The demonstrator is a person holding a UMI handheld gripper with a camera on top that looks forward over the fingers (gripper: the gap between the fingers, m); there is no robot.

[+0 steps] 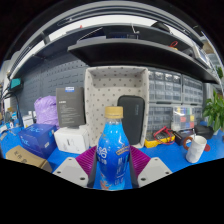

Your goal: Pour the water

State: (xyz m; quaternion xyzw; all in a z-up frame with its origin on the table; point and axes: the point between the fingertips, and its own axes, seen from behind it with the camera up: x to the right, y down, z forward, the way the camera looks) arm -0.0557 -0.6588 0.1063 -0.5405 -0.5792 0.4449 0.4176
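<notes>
A blue plastic bottle point(113, 153) with an orange cap stands upright between my fingers, its label facing me. My gripper point(113, 165) is shut on the bottle, the purple pads point(87, 160) pressing on both of its sides. The bottle's base is hidden below the fingers. A white cup point(196, 149) stands on the blue table point(165, 158) to the right, beyond the fingers.
Behind the bottle is a pale partition with a dark chair point(131, 112). To the left are a white box point(70, 139), a blue crate point(38, 139), a cardboard box point(25, 158) and a purple bag point(46, 108). A plant point(215, 108) stands far right.
</notes>
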